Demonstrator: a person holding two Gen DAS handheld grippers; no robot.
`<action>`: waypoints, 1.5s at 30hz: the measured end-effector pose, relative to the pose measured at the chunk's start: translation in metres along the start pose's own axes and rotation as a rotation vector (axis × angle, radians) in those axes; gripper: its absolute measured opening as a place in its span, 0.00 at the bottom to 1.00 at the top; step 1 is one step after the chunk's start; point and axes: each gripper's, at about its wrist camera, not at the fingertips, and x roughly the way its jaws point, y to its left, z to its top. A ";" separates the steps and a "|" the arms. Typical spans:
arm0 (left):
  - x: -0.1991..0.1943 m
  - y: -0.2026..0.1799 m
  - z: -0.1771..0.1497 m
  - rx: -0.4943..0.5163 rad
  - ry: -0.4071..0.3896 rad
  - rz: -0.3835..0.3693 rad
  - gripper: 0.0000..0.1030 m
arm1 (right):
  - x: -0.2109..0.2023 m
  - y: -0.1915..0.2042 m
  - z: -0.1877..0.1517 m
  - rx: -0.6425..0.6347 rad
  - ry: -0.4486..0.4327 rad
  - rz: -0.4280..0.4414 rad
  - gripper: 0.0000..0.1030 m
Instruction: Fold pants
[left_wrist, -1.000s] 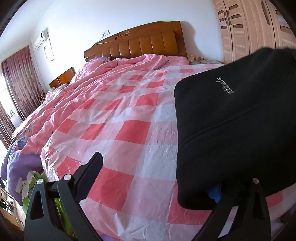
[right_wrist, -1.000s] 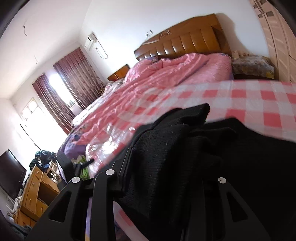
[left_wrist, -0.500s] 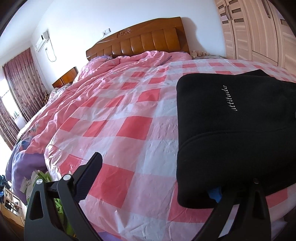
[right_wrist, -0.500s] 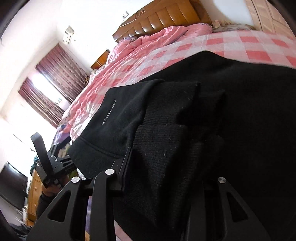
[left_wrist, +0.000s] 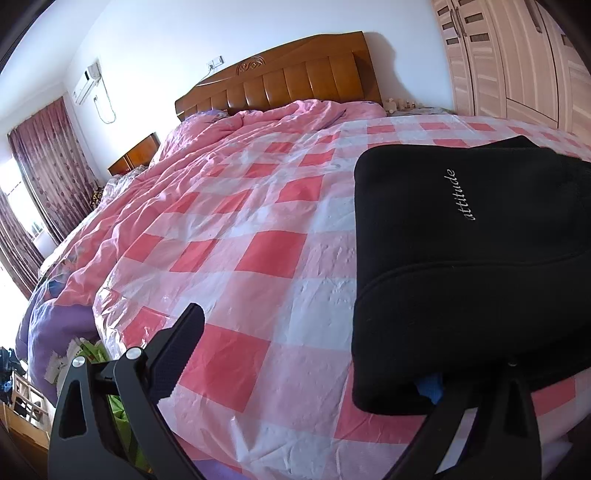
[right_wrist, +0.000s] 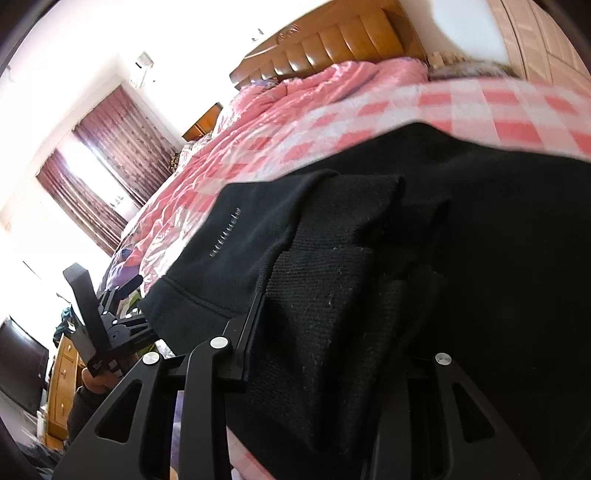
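Note:
The black pants (left_wrist: 461, 266), with the white word "attitude" on them, lie folded on the pink checked bed cover (left_wrist: 258, 254) at the right of the left wrist view. My left gripper (left_wrist: 306, 354) is open; its left finger (left_wrist: 177, 350) is bare and its right finger sits under the pants' near edge. In the right wrist view my right gripper (right_wrist: 332, 332) is shut on a bunched fold of the pants (right_wrist: 332, 295). The left gripper also shows there at the left (right_wrist: 99, 332).
A wooden headboard (left_wrist: 288, 85) and a rumpled pink duvet (left_wrist: 258, 125) are at the far end of the bed. A wardrobe (left_wrist: 509, 59) stands at the right. Curtains (left_wrist: 40, 173) and a nightstand (left_wrist: 136, 155) are at the left. The bed's near edge drops to clutter (left_wrist: 22, 387).
The raised part of the pants has come down flat on the bed. My right gripper has swung lower and to the right with the fold in it. The left gripper has hardly moved.

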 end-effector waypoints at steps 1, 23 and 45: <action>0.000 0.000 0.000 0.001 0.001 0.001 0.96 | -0.001 0.000 0.001 0.002 -0.002 0.004 0.33; -0.098 0.035 0.052 -0.086 -0.144 -0.283 0.98 | -0.072 0.019 0.004 -0.247 -0.165 -0.216 0.81; 0.062 -0.066 0.119 -0.067 0.115 -0.343 0.98 | -0.006 0.040 -0.022 -0.390 -0.016 -0.287 0.83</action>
